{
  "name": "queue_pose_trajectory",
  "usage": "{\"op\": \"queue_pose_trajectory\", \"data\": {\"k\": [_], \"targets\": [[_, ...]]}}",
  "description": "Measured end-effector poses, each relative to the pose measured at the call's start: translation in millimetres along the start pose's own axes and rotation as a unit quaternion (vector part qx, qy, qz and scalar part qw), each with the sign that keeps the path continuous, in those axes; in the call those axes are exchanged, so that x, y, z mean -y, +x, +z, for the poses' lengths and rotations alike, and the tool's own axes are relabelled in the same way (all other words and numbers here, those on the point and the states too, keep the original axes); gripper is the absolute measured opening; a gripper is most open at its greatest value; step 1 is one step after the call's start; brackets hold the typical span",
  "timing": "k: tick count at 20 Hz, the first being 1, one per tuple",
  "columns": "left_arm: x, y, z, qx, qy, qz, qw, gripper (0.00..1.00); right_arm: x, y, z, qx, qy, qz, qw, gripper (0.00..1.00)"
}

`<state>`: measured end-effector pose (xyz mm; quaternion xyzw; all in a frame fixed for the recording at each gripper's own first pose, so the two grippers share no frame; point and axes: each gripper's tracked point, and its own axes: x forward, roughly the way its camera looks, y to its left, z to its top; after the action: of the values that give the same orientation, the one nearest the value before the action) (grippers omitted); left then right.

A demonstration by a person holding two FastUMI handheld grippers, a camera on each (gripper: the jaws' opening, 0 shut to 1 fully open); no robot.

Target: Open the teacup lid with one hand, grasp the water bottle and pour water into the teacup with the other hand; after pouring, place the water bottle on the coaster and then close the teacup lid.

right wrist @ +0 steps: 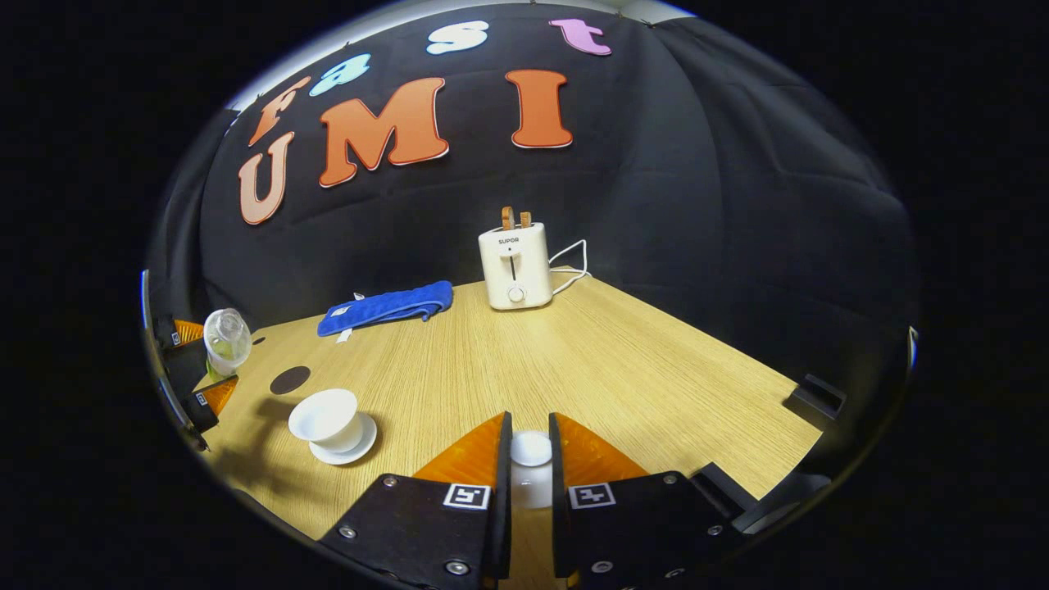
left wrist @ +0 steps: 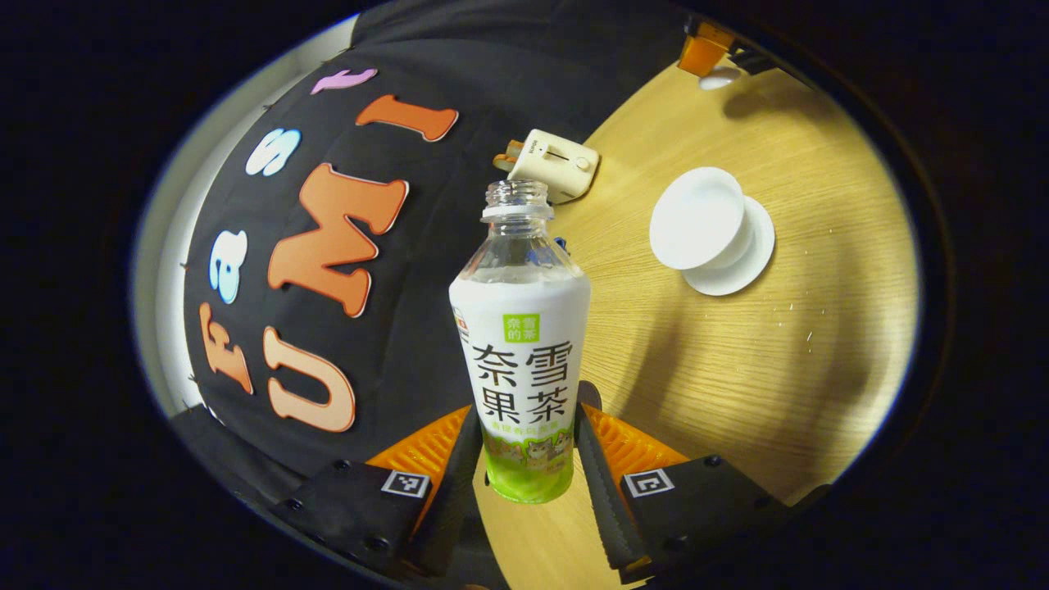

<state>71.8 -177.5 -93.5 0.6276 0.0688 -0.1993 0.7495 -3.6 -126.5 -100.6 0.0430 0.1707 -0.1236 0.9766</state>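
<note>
Both grippers are holding loads: the left gripper [left wrist: 524,447] is clamping the uncapped water bottle [left wrist: 521,344] between its fingers, while the right gripper [right wrist: 529,463] is pinching the teacup lid [right wrist: 531,449]. Ahead and right of the bottle, the open teacup [left wrist: 699,219] is sitting on its saucer [left wrist: 742,266]; a toaster [right wrist: 515,264] is standing beyond.

Bright overhead light leaves soft shadows on the sharp wooden table [right wrist: 623,369], with strong fisheye bending at the edges.
</note>
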Motion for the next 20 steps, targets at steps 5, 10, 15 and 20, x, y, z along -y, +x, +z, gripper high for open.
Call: {"op": "queue_pose_trajectory", "data": {"k": [5,10,15,20], "targets": [[9.3,9.5,1.2,-0.01,0.079,-0.037,0.996,0.72,0.8,0.7,-0.2,-0.002,0.002,0.001,1.0,0.21],[7.9,6.0,1.8,-0.018,0.145,-0.052,0.988,0.71,1.9,2.5,-5.5,-0.008,0.003,0.001,1.0,0.21],[6.5,10.1,1.3,-0.025,0.205,-0.072,0.976,0.69,0.4,4.7,-10.8,-0.014,0.003,0.003,1.0,0.21],[2.4,10.6,7.9,-0.03,0.262,-0.077,0.961,0.7,-1.9,7.7,-19.8,-0.026,0.003,0.007,1.0,0.2]]}}
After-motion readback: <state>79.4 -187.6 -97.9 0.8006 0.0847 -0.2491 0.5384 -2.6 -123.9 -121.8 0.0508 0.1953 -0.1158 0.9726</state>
